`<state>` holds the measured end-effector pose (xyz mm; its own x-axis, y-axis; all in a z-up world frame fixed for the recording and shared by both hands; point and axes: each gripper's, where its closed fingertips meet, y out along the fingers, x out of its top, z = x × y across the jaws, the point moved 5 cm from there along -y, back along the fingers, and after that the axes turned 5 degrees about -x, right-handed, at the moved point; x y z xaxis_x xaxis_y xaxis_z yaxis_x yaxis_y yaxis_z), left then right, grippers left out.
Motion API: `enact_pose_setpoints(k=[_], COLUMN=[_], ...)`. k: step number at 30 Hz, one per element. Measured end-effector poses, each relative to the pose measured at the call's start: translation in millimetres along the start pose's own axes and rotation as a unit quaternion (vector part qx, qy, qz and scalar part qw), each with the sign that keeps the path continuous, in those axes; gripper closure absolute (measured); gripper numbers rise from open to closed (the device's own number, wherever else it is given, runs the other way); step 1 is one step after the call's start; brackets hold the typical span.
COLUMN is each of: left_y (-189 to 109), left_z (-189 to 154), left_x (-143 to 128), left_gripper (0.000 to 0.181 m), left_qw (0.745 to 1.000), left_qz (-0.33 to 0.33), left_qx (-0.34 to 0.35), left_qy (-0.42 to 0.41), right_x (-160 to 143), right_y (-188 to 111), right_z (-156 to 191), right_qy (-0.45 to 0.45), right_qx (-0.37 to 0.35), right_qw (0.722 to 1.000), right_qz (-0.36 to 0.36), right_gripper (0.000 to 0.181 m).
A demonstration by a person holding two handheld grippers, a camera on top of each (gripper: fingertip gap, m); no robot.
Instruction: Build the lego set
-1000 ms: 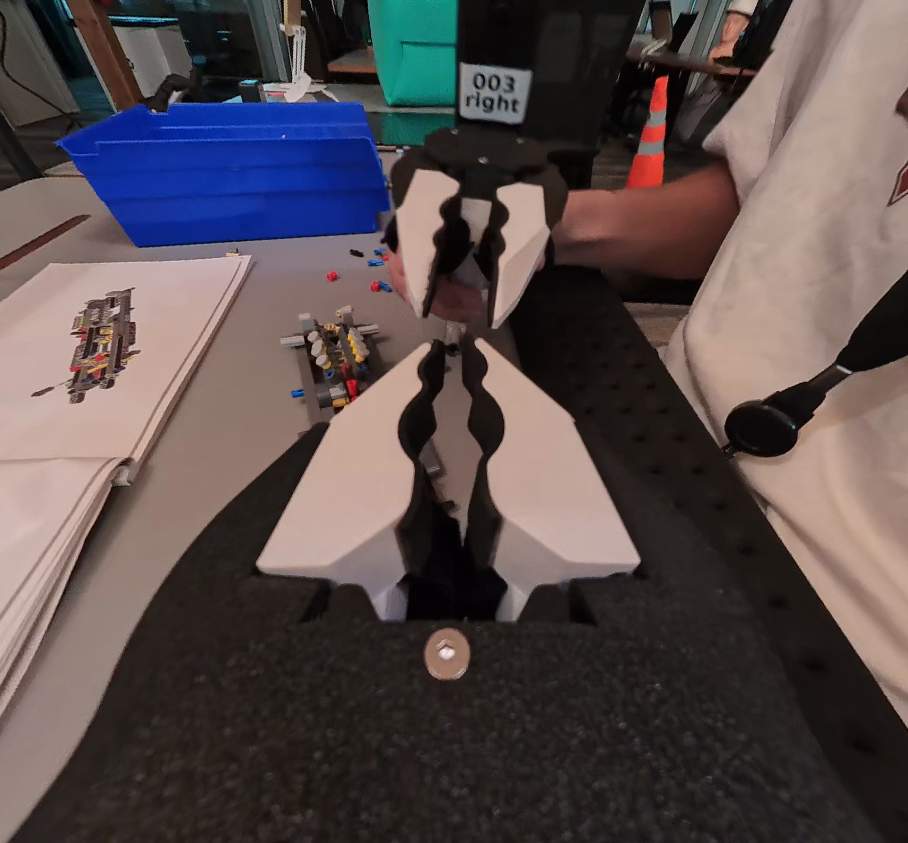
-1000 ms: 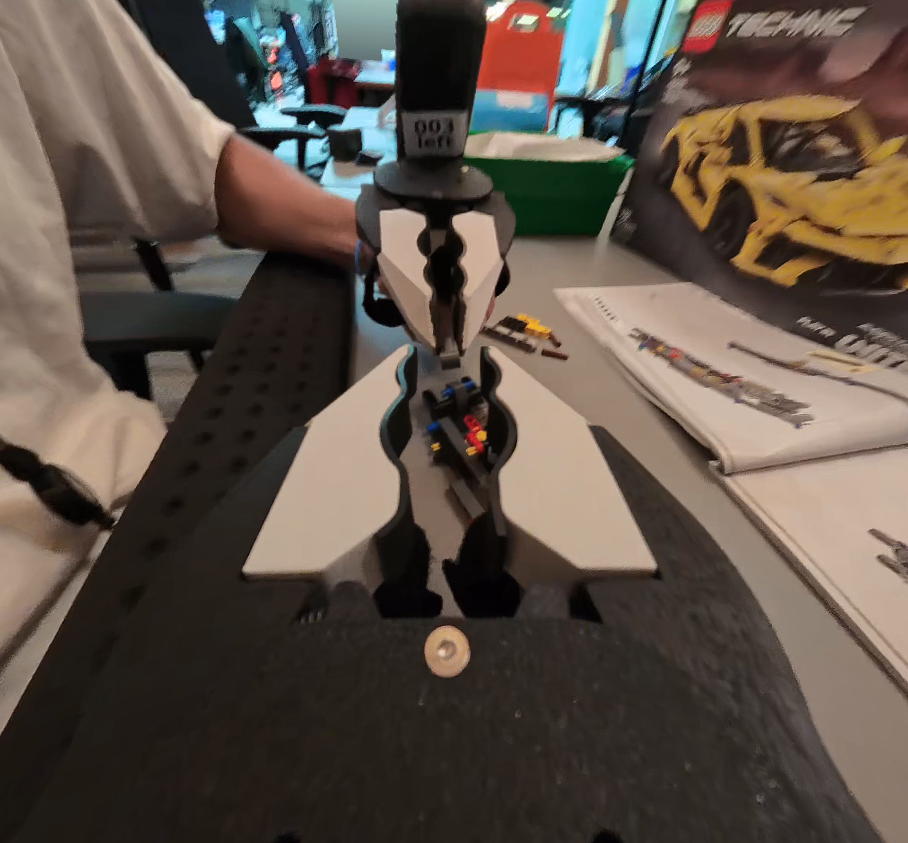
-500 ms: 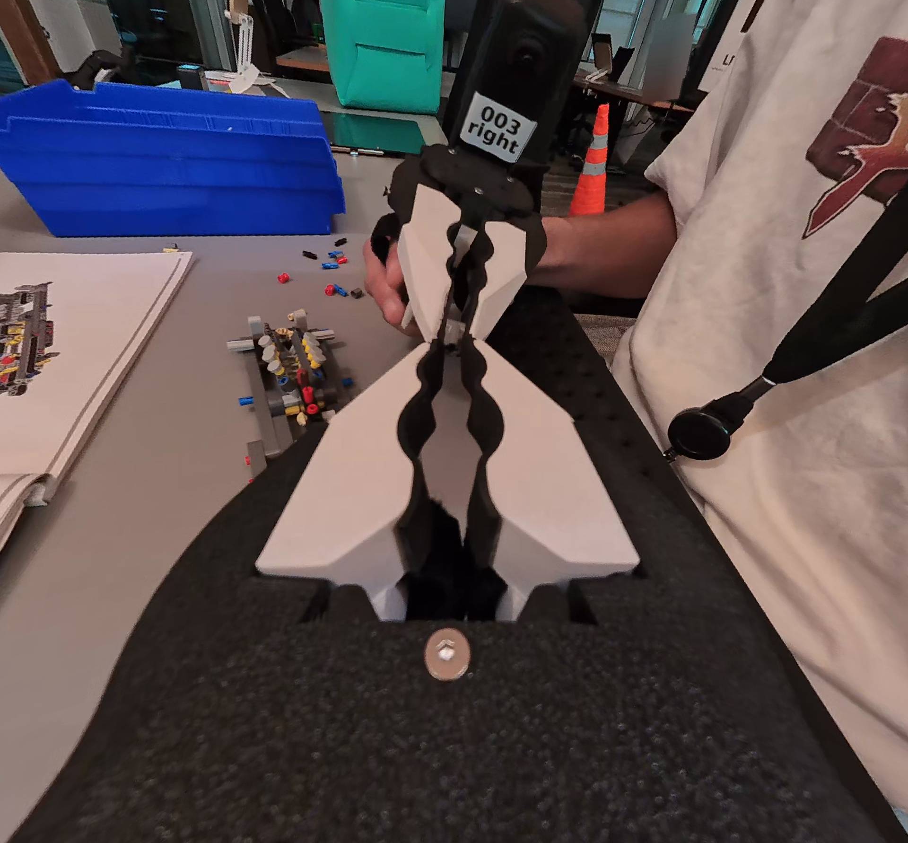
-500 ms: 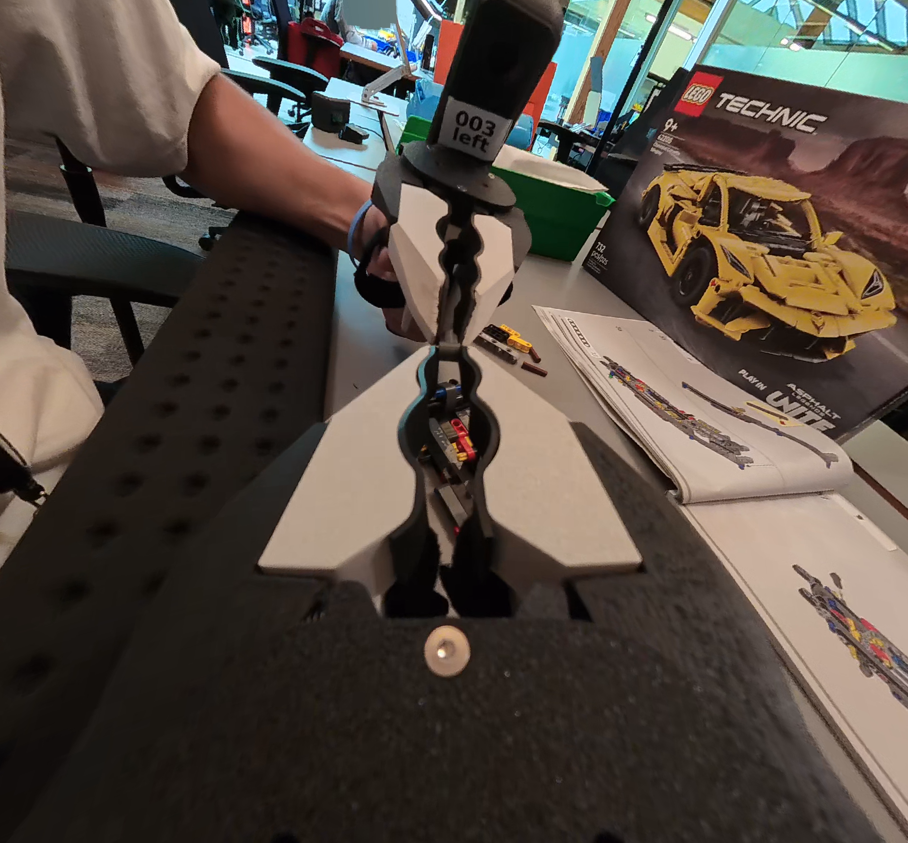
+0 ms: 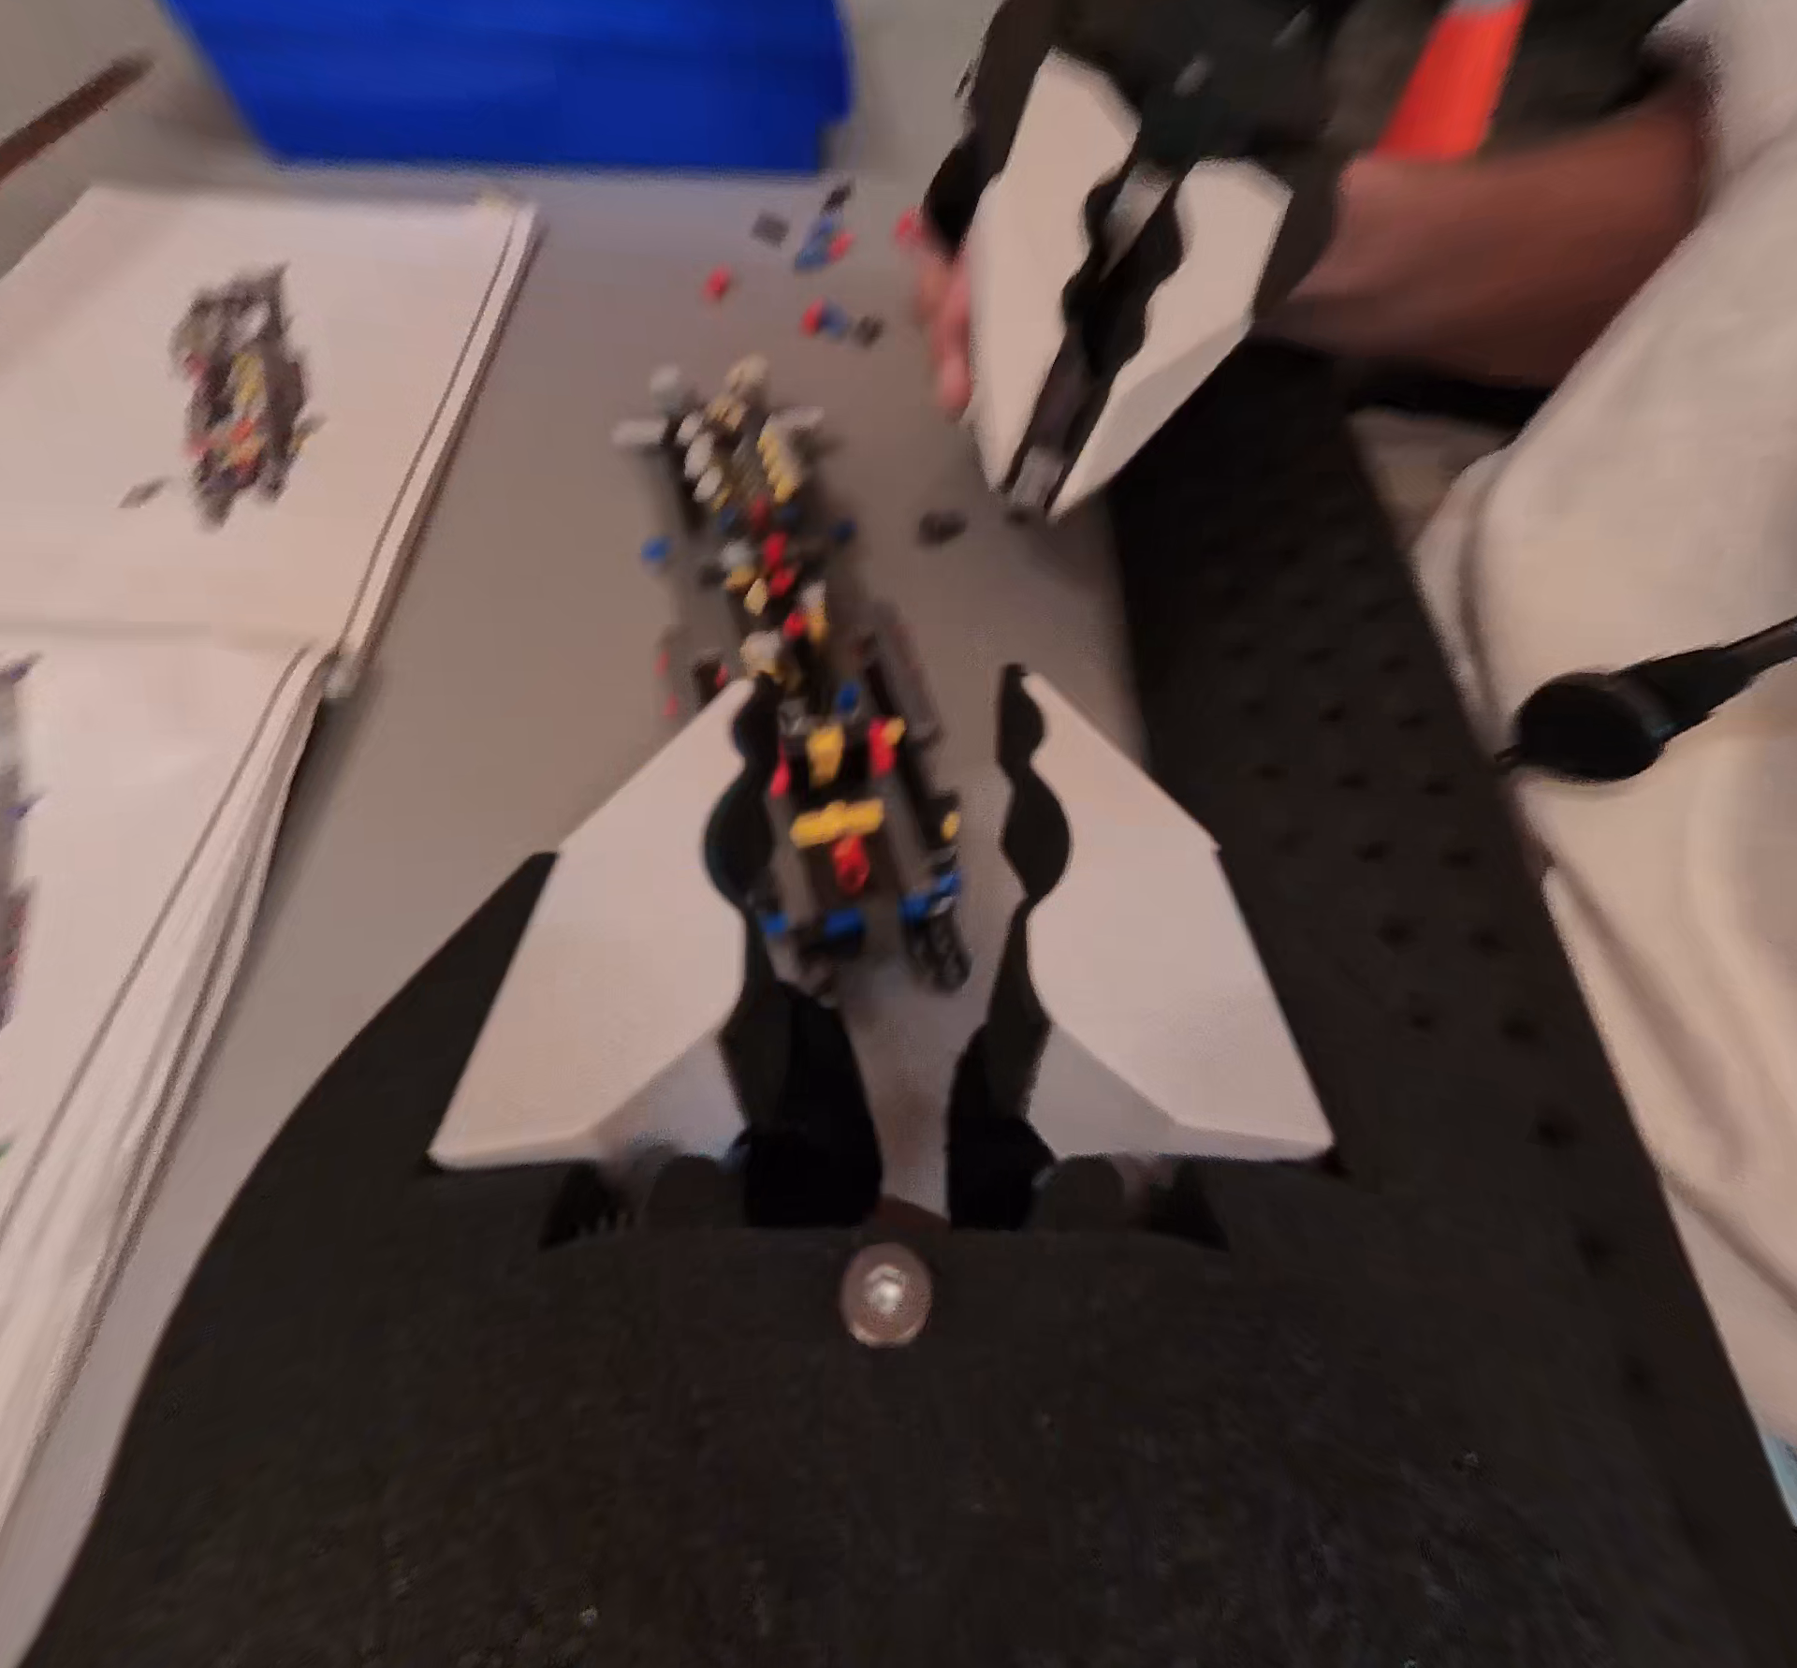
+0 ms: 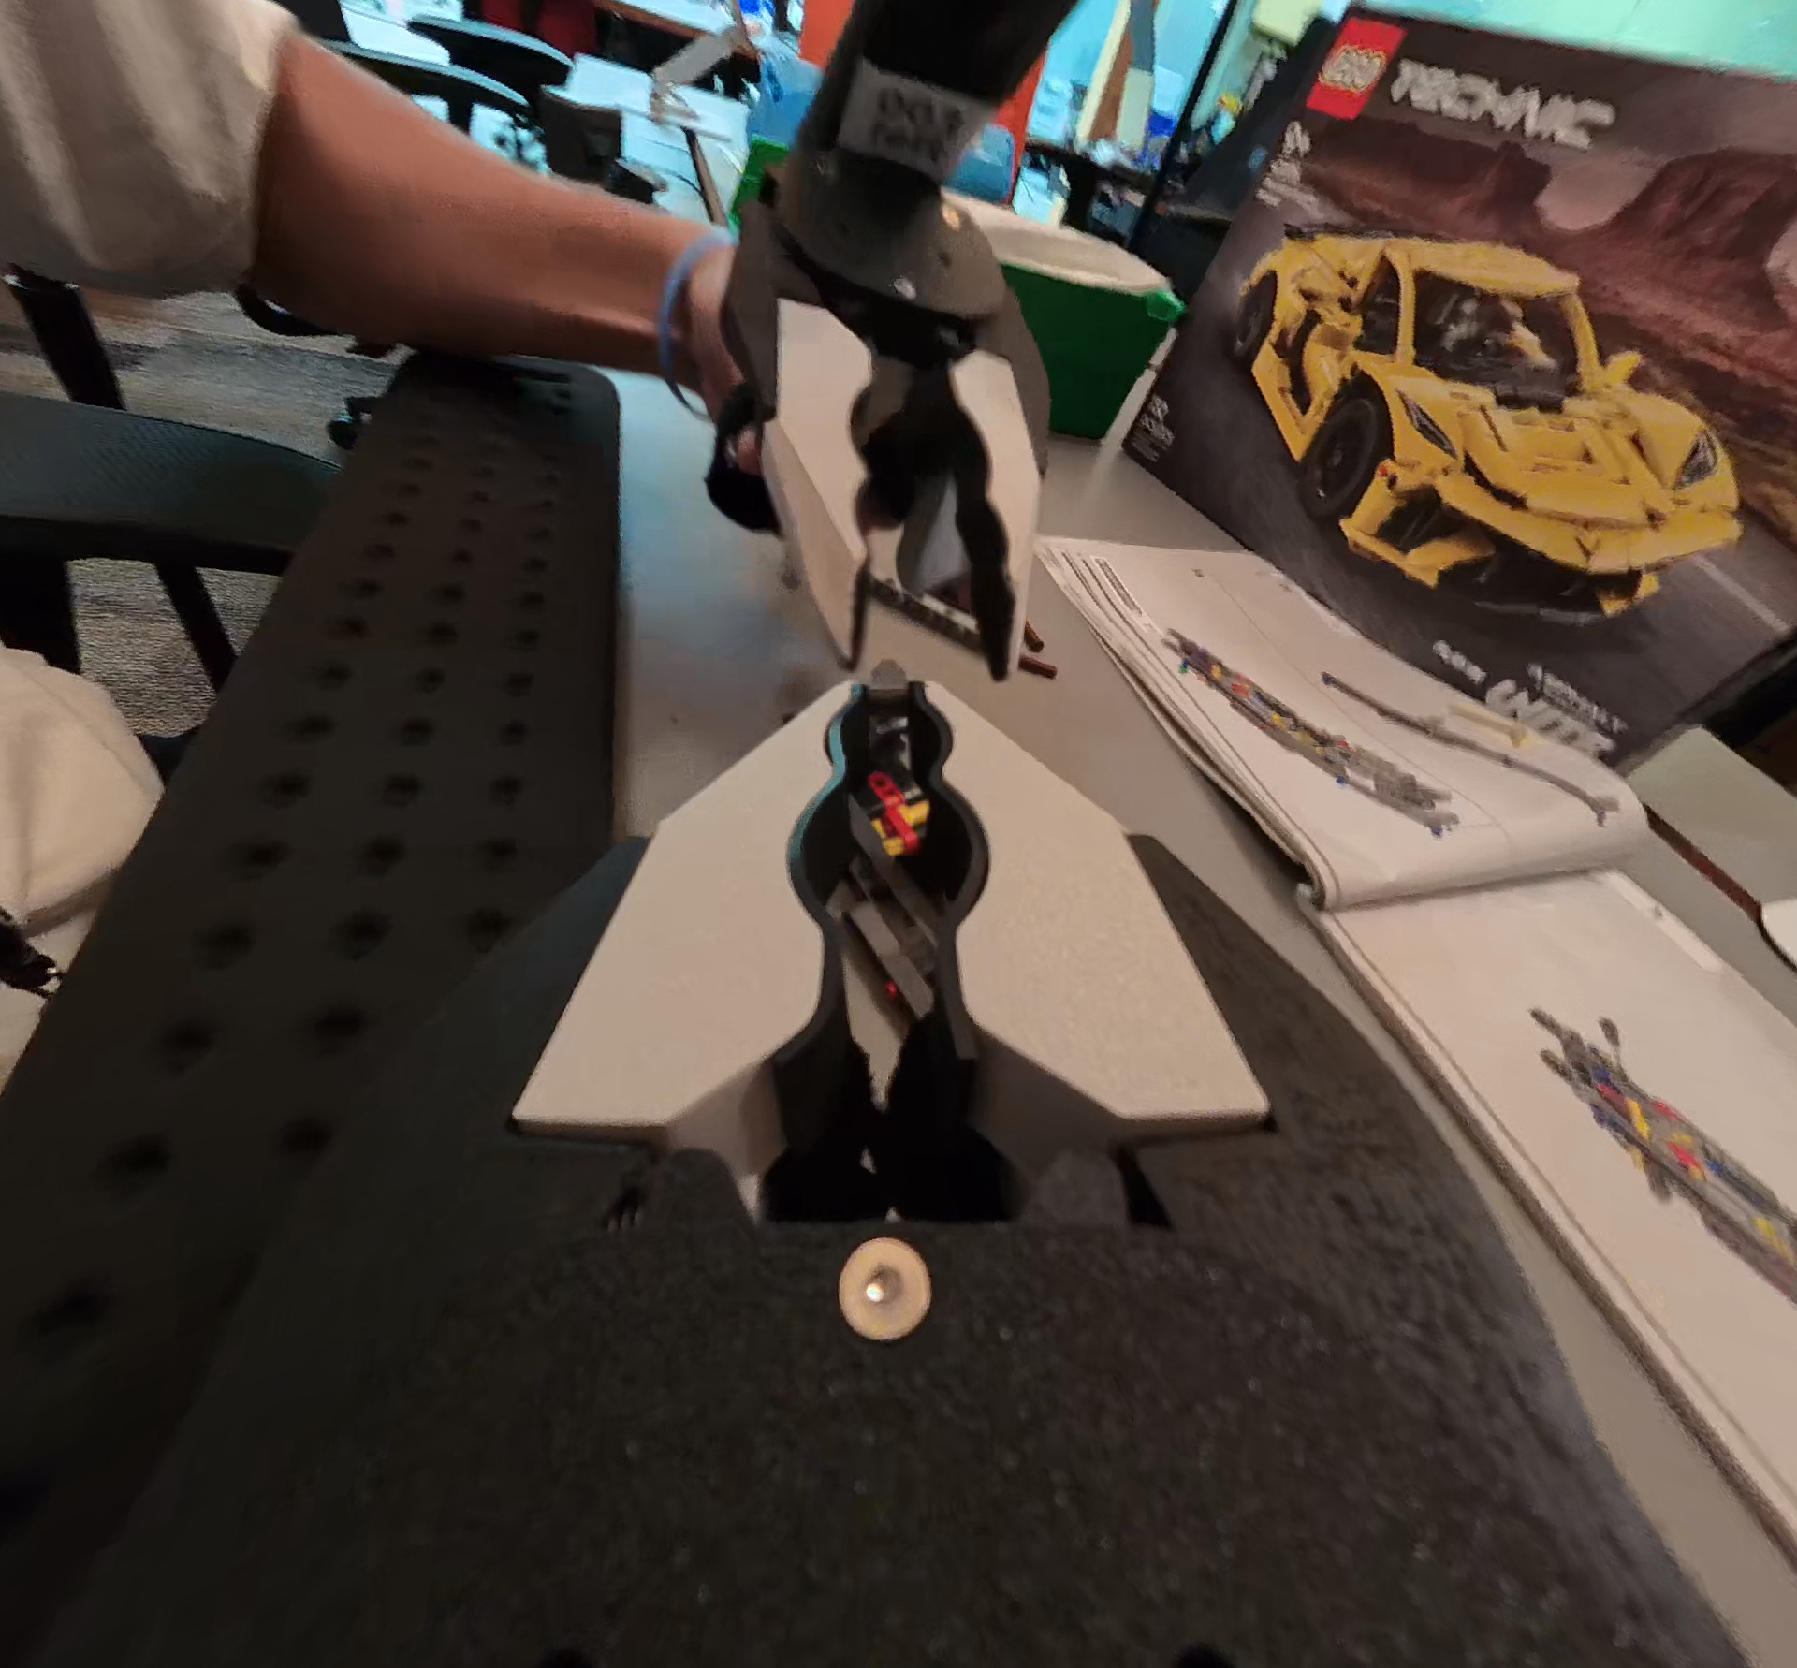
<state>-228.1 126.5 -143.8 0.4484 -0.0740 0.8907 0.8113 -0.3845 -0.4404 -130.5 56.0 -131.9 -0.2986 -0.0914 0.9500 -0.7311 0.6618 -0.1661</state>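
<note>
The long dark lego chassis (image 5: 778, 571), studded with yellow, red and blue parts, lies on the grey table (image 5: 525, 746). My left gripper (image 5: 880, 688) is open and empty, with its fingers spread over the near end of the chassis. It also shows in the right wrist view (image 6: 929, 654), open. My right gripper (image 6: 890, 697) is shut on a small grey lego piece (image 6: 887, 676). In the left wrist view it (image 5: 1036, 493) hangs just right of the chassis. The chassis shows through the gap between the right fingers (image 6: 895, 824). The left wrist view is blurred.
A blue bin (image 5: 486, 17) stands at the back with loose small pieces (image 5: 827, 260) in front. Open instruction booklets (image 5: 243, 406) lie to the left. A black perforated mat (image 5: 1313, 746) borders the table by the person. The lego box (image 6: 1459, 357) and a green bin (image 6: 1079, 338) stand behind. My hands' fingertips stand some 5 cm from each other.
The two grippers met tip to tip on a small piece; now the left has opened, let go and swung down over the chassis. The right still holds the piece.
</note>
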Motion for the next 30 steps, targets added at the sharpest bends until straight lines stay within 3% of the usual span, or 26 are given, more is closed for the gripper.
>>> enact_pose_setpoints(k=[3,7,18,25,30], left_y=[-12,-11,4,10,13], left_z=[6,-5,2,6,7], left_x=[-26,-47,-62,-58,-55], left_gripper=[0.117,0.11,0.109,0.13,0.13], left_qw=[0.993,0.985,0.98,0.98,0.978], left_qz=[0.097,0.15,0.161,0.174,0.171], left_qx=[0.069,0.072,0.09,0.088,0.097], left_qy=[-0.001,-0.033,-0.07,-0.043,-0.072], right_x=[-8,-11,-13,-13,-17], right_y=[-2,-2,-5,-4,-3], right_z=[-4,-8,-12,-12,-15], right_qy=[0.041,0.064,0.058,0.06,0.077], right_qx=[-0.025,-0.031,-0.055,-0.052,-0.058], right_qw=[0.998,0.996,0.996,0.996,0.994], right_qz=[0.039,0.045,0.047,0.044,0.058], right_gripper=[0.176,0.175,0.176,0.176,0.176])
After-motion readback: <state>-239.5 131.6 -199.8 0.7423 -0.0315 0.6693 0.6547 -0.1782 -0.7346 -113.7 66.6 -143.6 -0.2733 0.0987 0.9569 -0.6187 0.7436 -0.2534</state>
